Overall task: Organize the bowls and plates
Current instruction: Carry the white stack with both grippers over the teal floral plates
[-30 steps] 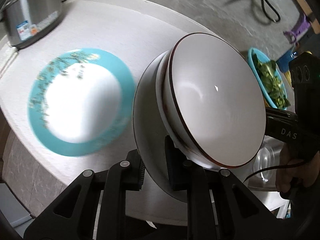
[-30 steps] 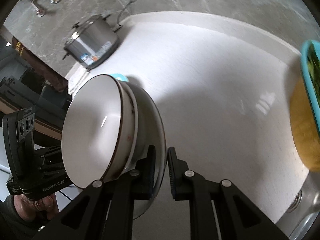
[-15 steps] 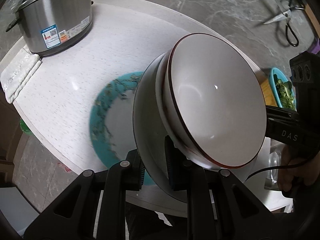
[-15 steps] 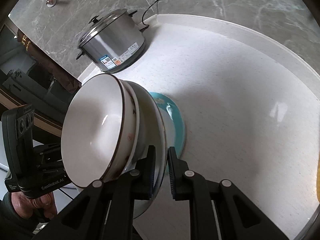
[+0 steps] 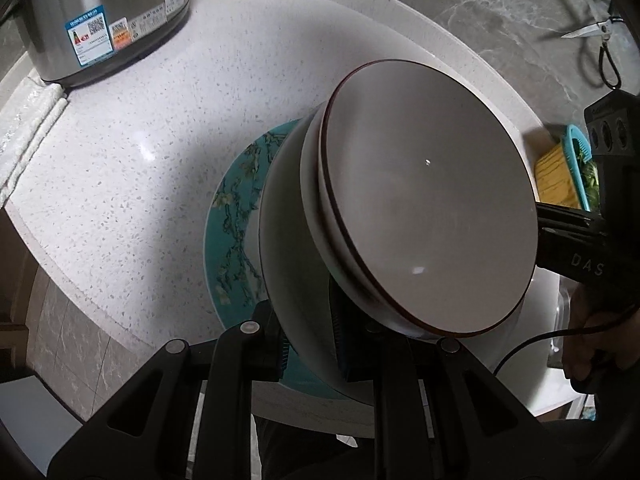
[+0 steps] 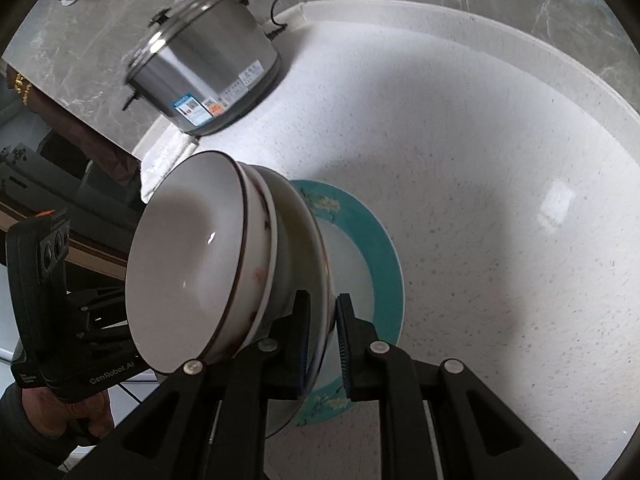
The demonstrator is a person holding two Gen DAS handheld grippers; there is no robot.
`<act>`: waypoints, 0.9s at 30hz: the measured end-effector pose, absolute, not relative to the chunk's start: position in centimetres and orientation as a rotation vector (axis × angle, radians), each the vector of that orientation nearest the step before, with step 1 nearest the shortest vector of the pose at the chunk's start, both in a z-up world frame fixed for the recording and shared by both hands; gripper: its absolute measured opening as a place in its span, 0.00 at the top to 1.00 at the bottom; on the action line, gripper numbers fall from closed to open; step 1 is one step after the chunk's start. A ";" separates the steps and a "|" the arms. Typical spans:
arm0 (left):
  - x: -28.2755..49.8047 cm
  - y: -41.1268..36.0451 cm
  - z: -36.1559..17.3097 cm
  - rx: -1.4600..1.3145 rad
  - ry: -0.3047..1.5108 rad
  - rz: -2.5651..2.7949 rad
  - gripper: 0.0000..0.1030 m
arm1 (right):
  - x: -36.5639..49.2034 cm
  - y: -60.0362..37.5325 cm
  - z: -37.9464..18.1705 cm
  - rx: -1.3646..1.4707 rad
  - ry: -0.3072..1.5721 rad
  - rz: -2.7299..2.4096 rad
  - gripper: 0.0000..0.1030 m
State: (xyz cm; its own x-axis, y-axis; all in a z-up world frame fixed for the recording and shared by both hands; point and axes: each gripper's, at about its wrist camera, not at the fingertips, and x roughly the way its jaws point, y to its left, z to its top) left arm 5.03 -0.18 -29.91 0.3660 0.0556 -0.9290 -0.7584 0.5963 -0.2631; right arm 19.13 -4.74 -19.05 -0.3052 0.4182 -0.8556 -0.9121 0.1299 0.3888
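Note:
Both grippers hold one stack: a white plate (image 5: 292, 264) with two brown-rimmed white bowls (image 5: 432, 200) nested on it. My left gripper (image 5: 310, 344) is shut on the plate's rim. My right gripper (image 6: 322, 340) is shut on the opposite rim of the same plate (image 6: 304, 240), with the bowls (image 6: 188, 256) to its left. The stack is just above a teal floral plate (image 5: 232, 216) lying on the white counter, which also shows in the right wrist view (image 6: 380, 264). Whether the stack touches it is hidden.
A steel pot (image 5: 100, 16) stands at the counter's back left, also seen in the right wrist view (image 6: 208, 76), beside a folded white cloth (image 5: 28, 128). A teal basket of greens (image 5: 580, 168) sits at the right. Scissors (image 5: 600, 40) lie on the grey floor.
Both grippers have carried the stack left and down toward the counter, so it now hangs over the teal plate. The pot has come closer in both views.

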 end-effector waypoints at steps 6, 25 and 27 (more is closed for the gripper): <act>5.0 0.5 -31.1 -0.785 1.093 0.580 0.85 | 18.9 -4.1 -20.2 -0.570 1.264 1.439 0.86; 5.6 2.2 -32.8 -0.781 1.089 0.556 0.85 | 18.5 -3.5 -22.3 -0.588 1.287 1.417 0.86; 5.5 2.1 -32.7 -0.785 1.086 0.553 0.85 | 18.5 -3.5 -22.3 -0.587 1.289 1.414 0.86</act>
